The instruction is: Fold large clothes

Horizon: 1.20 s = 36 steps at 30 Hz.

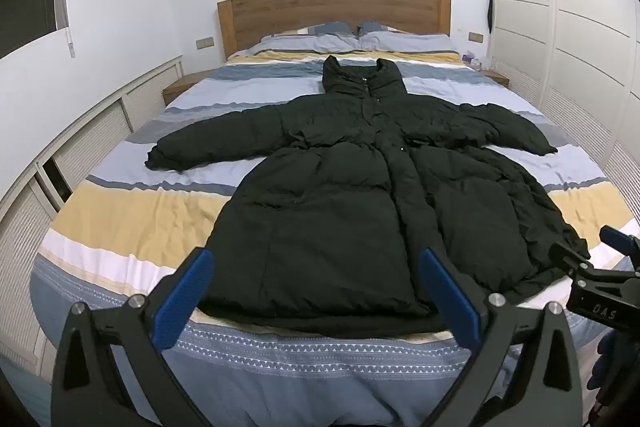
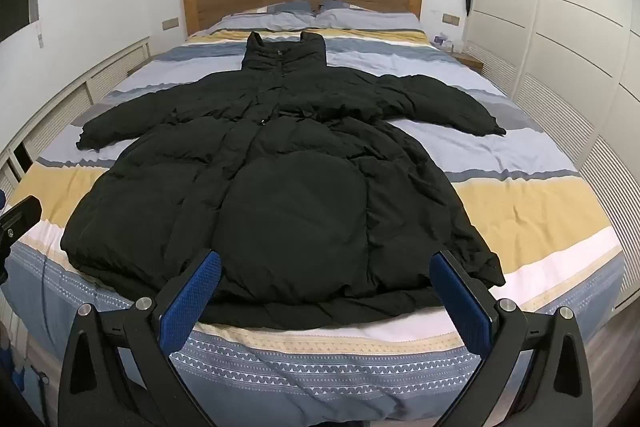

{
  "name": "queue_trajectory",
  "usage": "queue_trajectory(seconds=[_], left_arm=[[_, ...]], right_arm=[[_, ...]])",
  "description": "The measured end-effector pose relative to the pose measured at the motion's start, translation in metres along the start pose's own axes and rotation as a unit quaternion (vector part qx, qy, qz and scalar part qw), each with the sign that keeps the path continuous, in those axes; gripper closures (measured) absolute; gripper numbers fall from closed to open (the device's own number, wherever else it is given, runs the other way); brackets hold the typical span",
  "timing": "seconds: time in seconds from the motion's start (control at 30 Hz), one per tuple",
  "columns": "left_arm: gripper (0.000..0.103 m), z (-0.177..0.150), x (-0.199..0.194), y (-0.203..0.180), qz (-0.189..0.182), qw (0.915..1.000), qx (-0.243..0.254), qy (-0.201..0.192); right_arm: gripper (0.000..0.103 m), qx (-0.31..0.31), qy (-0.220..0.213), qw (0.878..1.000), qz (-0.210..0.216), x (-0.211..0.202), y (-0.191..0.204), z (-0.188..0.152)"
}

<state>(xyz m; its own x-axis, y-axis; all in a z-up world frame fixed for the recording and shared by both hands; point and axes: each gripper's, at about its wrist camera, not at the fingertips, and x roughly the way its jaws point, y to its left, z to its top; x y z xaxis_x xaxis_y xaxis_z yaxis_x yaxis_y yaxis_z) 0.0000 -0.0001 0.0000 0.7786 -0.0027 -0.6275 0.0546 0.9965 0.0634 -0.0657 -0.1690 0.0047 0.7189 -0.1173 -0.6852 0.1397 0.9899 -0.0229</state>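
Observation:
A long black puffer coat (image 1: 360,195) (image 2: 288,187) lies flat on the bed, front up, hood toward the headboard, both sleeves spread out sideways, hem at the near edge. My left gripper (image 1: 316,267) hangs open above the hem's left half, its blue pads wide apart with nothing between them. My right gripper (image 2: 324,271) is open too, above the hem's right half, not touching the cloth. In the left wrist view the right gripper's black body (image 1: 600,283) shows at the right edge.
The bed (image 1: 132,211) (image 2: 532,211) wears a striped blue, yellow and white cover, with pillows (image 1: 320,41) and a wooden headboard (image 1: 332,13) at the far end. White wardrobe doors (image 2: 560,27) run along the right, a low slatted cabinet (image 1: 80,131) along the left.

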Motion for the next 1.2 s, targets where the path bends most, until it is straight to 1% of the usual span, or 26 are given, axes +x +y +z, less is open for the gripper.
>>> queue_trajectory(seconds=[0.17,0.57,0.8,1.03,1.2], left_arm=[[0.000,0.000,0.000,0.001,-0.005,1.0000,-0.005,-0.004],[0.000,-0.005,0.002,-0.003,-0.004,1.0000,-0.005,0.004],[0.000,-0.004,0.010,-0.002,-0.003,0.9999,-0.003,0.012],[0.000,-0.005,0.015,-0.004,0.001,0.9998,0.002,0.020],[0.000,-0.006,0.016,-0.004,-0.003,0.9998,0.000,0.018]], right_arm=[[0.001,0.001,0.000,1.000,0.002,-0.001,0.000,0.000],[0.001,-0.004,0.004,1.000,0.000,0.000,-0.004,-0.003],[0.001,-0.012,0.004,1.000,-0.022,0.001,0.002,0.000],[0.001,-0.014,0.000,0.999,-0.033,-0.004,-0.001,0.001],[0.001,-0.019,-0.002,0.999,-0.036,-0.007,0.000,0.002]])
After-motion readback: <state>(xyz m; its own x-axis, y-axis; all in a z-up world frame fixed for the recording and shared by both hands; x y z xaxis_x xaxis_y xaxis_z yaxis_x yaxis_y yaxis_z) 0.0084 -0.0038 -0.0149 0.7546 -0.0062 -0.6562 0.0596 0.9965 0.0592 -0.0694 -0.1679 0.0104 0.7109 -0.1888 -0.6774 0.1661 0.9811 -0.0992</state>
